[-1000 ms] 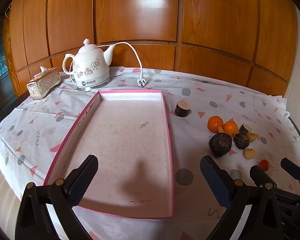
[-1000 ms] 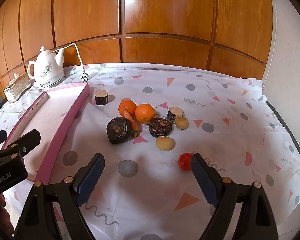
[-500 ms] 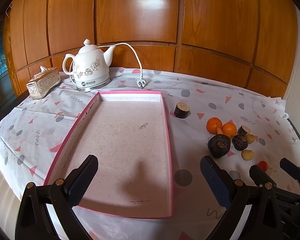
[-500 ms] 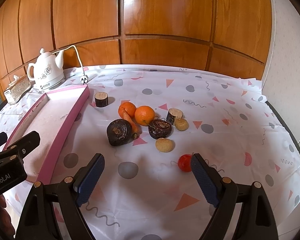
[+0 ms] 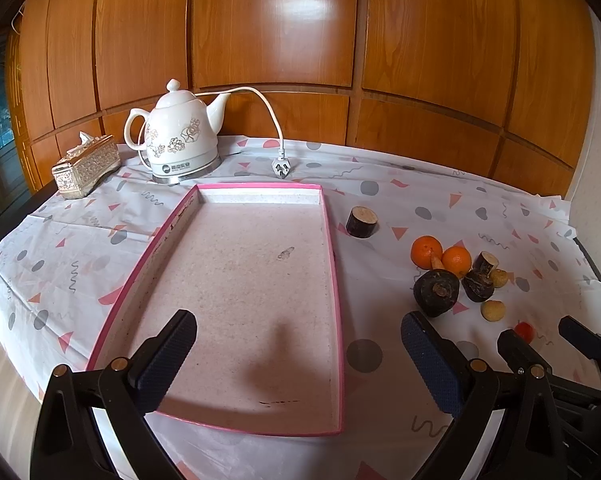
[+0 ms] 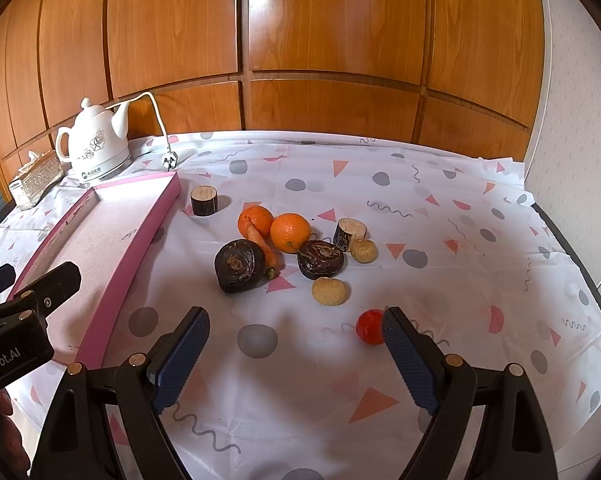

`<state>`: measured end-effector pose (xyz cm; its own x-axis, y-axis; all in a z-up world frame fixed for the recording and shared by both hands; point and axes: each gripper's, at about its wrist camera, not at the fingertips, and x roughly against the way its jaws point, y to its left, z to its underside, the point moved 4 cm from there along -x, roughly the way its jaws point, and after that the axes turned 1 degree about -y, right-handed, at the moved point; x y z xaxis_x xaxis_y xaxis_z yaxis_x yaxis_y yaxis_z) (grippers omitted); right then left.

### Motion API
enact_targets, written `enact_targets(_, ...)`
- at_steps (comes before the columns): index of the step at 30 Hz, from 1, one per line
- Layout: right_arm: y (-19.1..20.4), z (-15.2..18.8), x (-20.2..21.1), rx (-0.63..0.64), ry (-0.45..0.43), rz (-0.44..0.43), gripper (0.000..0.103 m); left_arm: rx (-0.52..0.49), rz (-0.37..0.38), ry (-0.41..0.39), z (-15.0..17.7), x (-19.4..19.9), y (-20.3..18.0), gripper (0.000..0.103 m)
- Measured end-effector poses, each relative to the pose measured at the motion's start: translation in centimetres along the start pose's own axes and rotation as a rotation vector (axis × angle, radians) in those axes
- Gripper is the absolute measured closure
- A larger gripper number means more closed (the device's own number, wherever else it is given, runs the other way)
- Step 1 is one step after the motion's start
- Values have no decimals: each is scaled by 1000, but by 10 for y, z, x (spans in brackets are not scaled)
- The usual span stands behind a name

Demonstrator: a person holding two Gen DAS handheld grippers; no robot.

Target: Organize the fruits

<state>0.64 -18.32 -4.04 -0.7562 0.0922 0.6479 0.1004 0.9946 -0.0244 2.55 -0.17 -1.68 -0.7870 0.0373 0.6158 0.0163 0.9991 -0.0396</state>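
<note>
Nothing is gathered yet: both the left gripper [image 5: 298,354] and right gripper [image 6: 296,354] gape wide and empty, the pink tray [image 5: 334,280] is bare, so the right one likely needs to descend onto the small red fruit [image 6: 369,326] at lower right of its view

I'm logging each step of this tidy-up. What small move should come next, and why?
Probably ease the open right tongs forward and right around the small red fruit by their right fingertip: it lies nearest, and the pink tray holds no fruit.

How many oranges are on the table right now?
2. One orange lies nearer the pink tray, the other orange touches it on the right. A carrot leans against them; none seems hidden.
</note>
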Motion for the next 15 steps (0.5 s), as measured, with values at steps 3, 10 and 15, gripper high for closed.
enact_targets(3, -2, 0, 0, -6, 2, -3, 14, -1, 4, 2, 0, 0, -1, 0)
enact_targets(10, -24, 3, -10, -76, 44, -50, 14, -4, 159, 26, 0, -2, -14, 0)
enact_targets(15, -58, 13, -18, -136, 73, -74, 14, -48, 277, 60, 3, -5, -38, 0)
